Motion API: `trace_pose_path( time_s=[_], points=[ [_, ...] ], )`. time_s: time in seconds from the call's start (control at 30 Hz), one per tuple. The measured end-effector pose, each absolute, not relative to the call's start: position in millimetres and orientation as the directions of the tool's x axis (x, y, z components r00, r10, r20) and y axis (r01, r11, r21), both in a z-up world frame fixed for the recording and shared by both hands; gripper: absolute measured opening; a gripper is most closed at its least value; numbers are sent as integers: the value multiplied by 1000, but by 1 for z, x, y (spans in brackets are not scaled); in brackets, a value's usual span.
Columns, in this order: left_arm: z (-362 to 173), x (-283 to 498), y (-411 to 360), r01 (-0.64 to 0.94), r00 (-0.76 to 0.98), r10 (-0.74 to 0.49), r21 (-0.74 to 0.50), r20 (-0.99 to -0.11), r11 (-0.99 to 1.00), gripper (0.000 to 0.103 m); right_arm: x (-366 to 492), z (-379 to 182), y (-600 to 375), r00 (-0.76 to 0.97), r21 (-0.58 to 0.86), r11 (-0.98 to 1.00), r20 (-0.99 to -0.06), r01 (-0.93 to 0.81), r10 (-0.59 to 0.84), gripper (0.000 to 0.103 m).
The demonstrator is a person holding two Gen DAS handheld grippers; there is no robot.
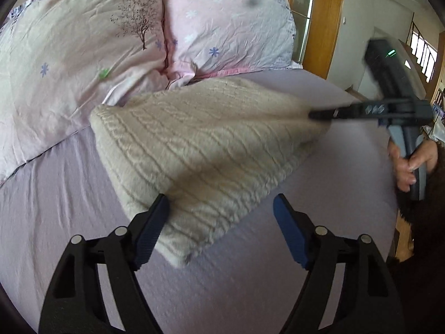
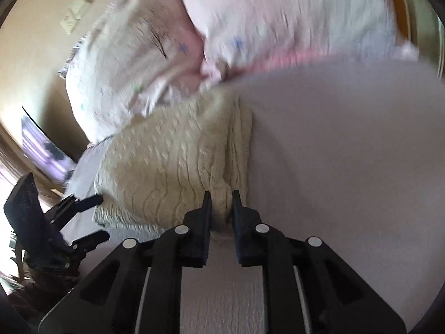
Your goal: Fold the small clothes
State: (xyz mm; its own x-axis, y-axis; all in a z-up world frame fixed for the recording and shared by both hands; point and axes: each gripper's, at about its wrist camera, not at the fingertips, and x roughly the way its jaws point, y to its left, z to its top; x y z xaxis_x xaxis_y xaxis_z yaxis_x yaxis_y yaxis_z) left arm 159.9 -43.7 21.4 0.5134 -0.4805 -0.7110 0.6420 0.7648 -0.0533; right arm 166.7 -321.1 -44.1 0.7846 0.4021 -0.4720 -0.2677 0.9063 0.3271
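A cream cable-knit sweater [image 1: 200, 150] lies folded on the lilac bed sheet [image 1: 69, 208]; it also shows in the right wrist view [image 2: 172, 167]. My left gripper [image 1: 221, 208] is open, its jaws spread either side of the sweater's near corner, the left pad touching the knit. My right gripper [image 2: 221, 203] is shut on the sweater's edge and lifts it; it shows in the left wrist view [image 1: 319, 114] pinching the far right corner. The left gripper shows in the right wrist view [image 2: 91, 217], open beside the sweater.
Two pink floral pillows [image 1: 97, 41] lie at the head of the bed behind the sweater. A wooden door frame [image 1: 325, 22] and the bed's right edge [image 1: 389, 167] are on the right. The person's hand [image 1: 411, 167] holds the right gripper's handle.
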Motion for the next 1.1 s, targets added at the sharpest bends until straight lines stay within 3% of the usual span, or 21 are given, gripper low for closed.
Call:
trace_pose_path(
  time_s=[0.1,0.17,0.33,0.53,0.6,0.63,0.8,0.9,1.03,1.1],
  points=[
    [24,155,-26,624,499,-515,-124,-697,772,77,123,-16,-295,859,158,916,-317,-370,402,36],
    [33,154,-5,594,495,-576,-231,-651,771,78,106,-9,-271,833,76,880,-292,-469,469,45],
    [51,149,45,495,575,-618,-374,-537,785,81,107,-26,-180,767,-199,777,-423,-598,482,44],
    [51,142,82,417,628,-583,-409,-517,812,83,143,-50,-136,750,-335,720,-540,-608,382,44],
    [50,141,91,396,633,-578,-426,-515,813,84,148,-62,-129,773,-387,717,-539,-580,335,32],
    [50,142,94,389,635,-578,-434,-513,813,84,147,-65,-127,786,-400,722,-529,-564,320,12],
    [57,148,102,376,659,-590,-475,-468,796,84,151,-50,-134,692,-149,770,-566,-620,448,9],
    [62,151,97,391,657,-605,-482,-451,784,84,148,-58,-127,685,-129,781,-579,-612,441,9],
    [63,149,71,466,600,-663,-479,-448,744,84,134,-45,-151,653,-59,769,-572,-636,496,24],
    [64,146,50,526,561,-693,-453,-452,720,85,122,-27,-187,663,28,773,-496,-633,561,26]
  ],
)
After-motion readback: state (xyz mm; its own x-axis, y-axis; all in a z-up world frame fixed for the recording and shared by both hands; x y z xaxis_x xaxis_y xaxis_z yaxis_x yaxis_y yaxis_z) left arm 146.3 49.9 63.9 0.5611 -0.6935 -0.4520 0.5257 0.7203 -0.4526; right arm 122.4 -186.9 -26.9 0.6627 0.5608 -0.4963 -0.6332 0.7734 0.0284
